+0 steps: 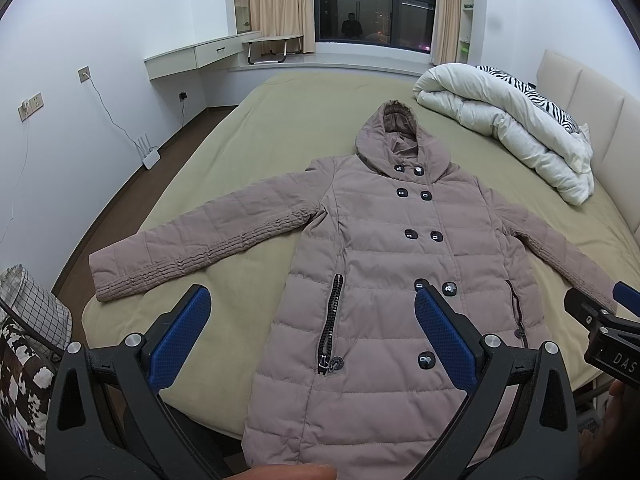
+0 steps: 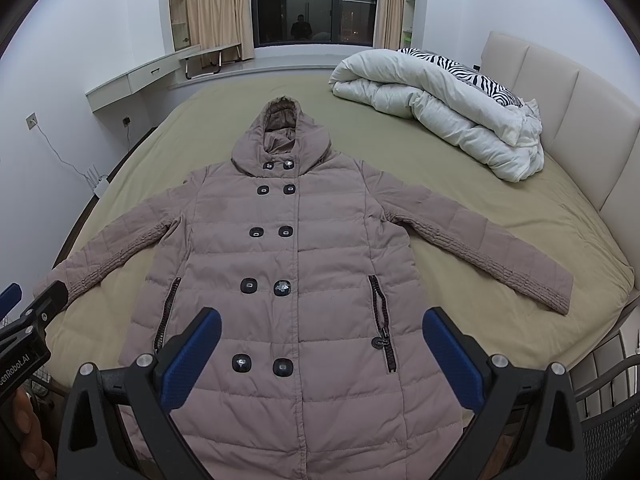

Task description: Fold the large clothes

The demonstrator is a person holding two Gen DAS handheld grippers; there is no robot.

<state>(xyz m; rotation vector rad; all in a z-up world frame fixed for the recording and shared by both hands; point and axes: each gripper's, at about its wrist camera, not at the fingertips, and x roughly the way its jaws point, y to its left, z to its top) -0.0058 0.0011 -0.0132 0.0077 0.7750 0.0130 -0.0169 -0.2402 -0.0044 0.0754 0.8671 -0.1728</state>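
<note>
Here we are above the foot of the bed (image 1: 248,128), and the coat (image 1: 384,264) is laid out flat on the olive cover, front up, buttoned, hood toward twelve o'clock, hem running off toward six. Both sleeves are spread wide: in the left wrist view one reaches out to nine o'clock, the other slants to four. The left gripper (image 1: 312,336) hangs over the lower coat, blue pads wide apart, nothing between them. In the right wrist view the right gripper (image 2: 322,356) hovers over the hem area too, fingers spread wide and empty, the two lowest buttons (image 2: 262,365) showing in the gap. Each camera catches the other tool at its frame edge. Up at one o'clock from the coat a white duvet (image 1: 516,124) lies bundled by the headboard (image 1: 592,92), a zebra-print pillow (image 1: 548,100) against it. At twelve o'clock, a dark window (image 1: 372,0) between beige curtains (image 1: 280,0)
</note>
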